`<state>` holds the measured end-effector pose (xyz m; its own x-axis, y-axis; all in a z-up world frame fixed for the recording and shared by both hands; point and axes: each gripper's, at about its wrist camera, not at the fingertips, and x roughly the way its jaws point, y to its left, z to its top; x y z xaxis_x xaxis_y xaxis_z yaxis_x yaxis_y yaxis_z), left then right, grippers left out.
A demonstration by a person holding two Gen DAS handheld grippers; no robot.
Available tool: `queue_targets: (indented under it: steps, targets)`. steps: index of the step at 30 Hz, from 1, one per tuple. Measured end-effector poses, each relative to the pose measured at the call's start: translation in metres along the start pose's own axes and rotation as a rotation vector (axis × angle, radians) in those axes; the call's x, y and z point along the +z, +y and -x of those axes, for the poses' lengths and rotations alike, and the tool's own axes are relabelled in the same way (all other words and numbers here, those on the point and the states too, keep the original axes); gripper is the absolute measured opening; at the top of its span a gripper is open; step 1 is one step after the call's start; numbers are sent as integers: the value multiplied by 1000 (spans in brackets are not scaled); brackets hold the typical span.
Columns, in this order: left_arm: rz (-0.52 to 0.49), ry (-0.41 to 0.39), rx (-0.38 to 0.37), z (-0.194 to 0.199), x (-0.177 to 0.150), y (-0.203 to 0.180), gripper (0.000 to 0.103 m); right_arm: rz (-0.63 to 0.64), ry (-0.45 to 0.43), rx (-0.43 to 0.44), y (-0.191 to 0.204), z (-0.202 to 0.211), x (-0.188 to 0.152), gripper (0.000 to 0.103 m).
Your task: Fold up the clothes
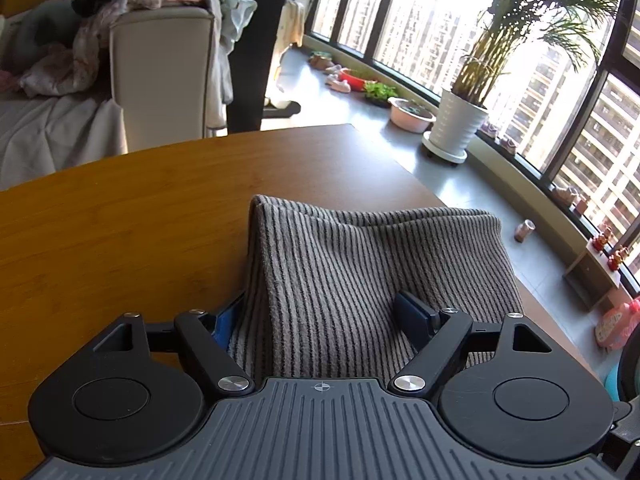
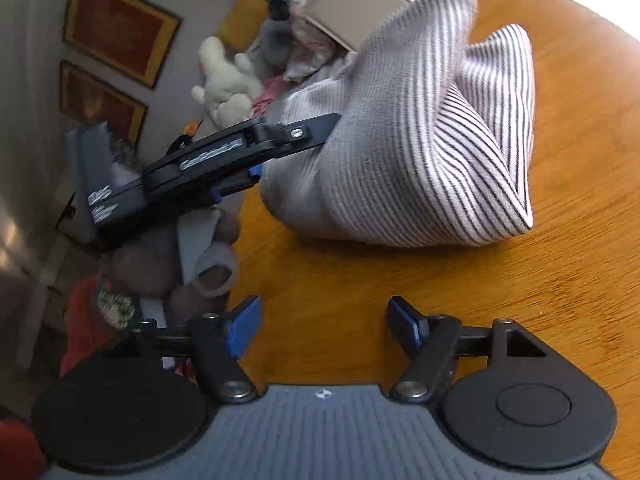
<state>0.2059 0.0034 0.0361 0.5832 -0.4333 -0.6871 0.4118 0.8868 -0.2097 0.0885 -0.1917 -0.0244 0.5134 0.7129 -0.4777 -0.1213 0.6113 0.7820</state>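
Note:
A grey garment with thin dark stripes [image 1: 360, 268] lies bunched on the wooden table [image 1: 120, 220]. My left gripper [image 1: 320, 320] has the cloth between its blue-padded fingers, which stand wide apart; whether it grips the cloth I cannot tell. In the right wrist view the same garment [image 2: 420, 152] is lifted into a hump at one end, where the left gripper [image 2: 296, 148] meets it from the left. My right gripper [image 2: 324, 324] is open and empty, low over the bare table in front of the garment.
A beige sofa arm [image 1: 160, 76] piled with clothes stands beyond the table's far edge. A potted palm [image 1: 456, 124], bowls and small items line the window ledge at right. Soft toys [image 2: 224, 80] and cushions lie left of the table edge in the right wrist view.

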Motion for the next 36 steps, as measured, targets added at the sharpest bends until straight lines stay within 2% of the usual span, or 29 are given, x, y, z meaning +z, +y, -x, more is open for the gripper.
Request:
queue_targets:
  steps: [5, 9, 13, 16, 20, 25, 28, 29, 32, 36]
  targets:
    - [-52, -37, 15, 22, 2, 0, 84, -27, -146, -121, -11, 11, 28, 59]
    - [-126, -107, -18, 39, 12, -4, 96, 67, -268, -270, -17, 22, 58, 60]
    - [-155, -109, -74, 23, 27, -6, 96, 135, -344, -382, -27, 19, 94, 66]
    - [-144, -72, -99, -7, 34, 0, 98, 148, -386, -473, -38, 15, 117, 66]
    - [-86, -16, -114, -48, 37, 16, 99, 74, -374, -371, -53, 23, 126, 66]
    - [-29, -11, -174, -57, 28, 22, 99, 164, -336, -295, -44, 19, 130, 67]
    - [-23, -12, -188, -55, 16, 11, 98, 238, -242, -244, -33, 4, 139, 67]
    - [-25, -9, -202, -52, 11, 3, 98, 284, -215, -252, -25, -2, 140, 72]
    - [-55, -1, -252, -42, -7, -27, 98, 443, -178, -326, -5, -8, 144, 75]
    - [-64, 6, -342, -23, -37, -62, 98, 566, -179, -371, 15, 2, 140, 75]
